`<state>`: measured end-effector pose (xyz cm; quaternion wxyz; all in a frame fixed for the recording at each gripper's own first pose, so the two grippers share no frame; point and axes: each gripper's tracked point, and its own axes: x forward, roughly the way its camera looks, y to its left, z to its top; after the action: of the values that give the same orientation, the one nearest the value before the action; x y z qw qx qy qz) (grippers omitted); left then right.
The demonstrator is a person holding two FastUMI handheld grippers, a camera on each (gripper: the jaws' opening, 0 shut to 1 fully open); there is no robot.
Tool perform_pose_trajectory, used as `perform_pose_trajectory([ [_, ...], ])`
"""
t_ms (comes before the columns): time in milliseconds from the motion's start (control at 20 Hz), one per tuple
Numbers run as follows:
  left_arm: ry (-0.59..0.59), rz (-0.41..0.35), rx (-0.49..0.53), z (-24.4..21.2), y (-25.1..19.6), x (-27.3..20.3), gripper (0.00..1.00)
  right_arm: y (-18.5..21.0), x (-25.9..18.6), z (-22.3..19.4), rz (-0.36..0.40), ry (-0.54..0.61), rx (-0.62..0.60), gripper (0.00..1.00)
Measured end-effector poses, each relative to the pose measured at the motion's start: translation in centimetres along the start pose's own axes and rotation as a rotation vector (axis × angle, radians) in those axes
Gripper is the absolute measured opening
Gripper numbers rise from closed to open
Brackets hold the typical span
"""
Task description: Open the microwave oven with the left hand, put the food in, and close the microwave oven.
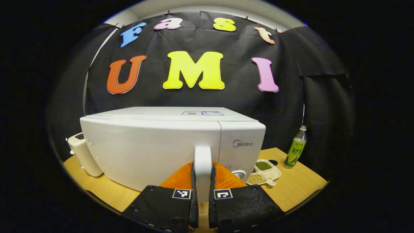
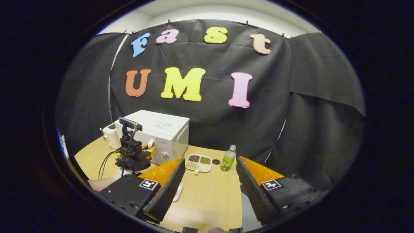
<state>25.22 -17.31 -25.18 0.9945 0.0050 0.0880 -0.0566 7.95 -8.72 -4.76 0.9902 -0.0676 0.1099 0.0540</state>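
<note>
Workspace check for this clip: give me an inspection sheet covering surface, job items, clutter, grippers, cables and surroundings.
Surface: wooden table, mostly bare at the near side.
Job's things: white microwave, door looks closed; its handle sits between the left gripper's fingers. Divided tray of beans and grains stands right of the microwave.
Clutter: green-labelled bottle, dark cap beside it, white toaster left of the microwave.
Grippers: left gripper shut on the handle; right gripper open, holding nothing, above the table.
Cables: black leads trail from the left gripper's rig.
Surroundings: black cloth wall.
</note>
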Motion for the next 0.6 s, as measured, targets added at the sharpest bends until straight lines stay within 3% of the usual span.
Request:
perform_pose_trajectory([
  [50,0.003,-0.011,-0.01,0.1,-0.1,-0.1,0.12,0.1,0.0,0.0,0.008,0.001,0.002,1.0],
  [150,0.017,-0.017,-0.025,-0.3,-0.3,0.3,0.12,0.7,-0.3,0.8,0.035,-0.022,0.016,1.0],
  [200,0.022,-0.022,-0.023,0.1,0.0,-0.3,0.0,0.7,-0.3,1.2,0.037,-0.027,0.016,0.95],
  [250,0.025,-0.026,-0.044,-0.1,-0.1,-0.4,0.0,0.7,-0.1,1.3,0.037,-0.028,0.003,1.0],
  [400,0.025,-0.059,-0.071,0.0,-0.2,-0.5,0.0,1.1,-0.3,2.0,0.039,-0.045,-0.019,1.0],
  [600,0.001,-0.102,-0.033,-0.7,0.3,-4.3,0.0,2.4,-0.2,1.9,0.066,-0.046,-0.001,1.0],
])
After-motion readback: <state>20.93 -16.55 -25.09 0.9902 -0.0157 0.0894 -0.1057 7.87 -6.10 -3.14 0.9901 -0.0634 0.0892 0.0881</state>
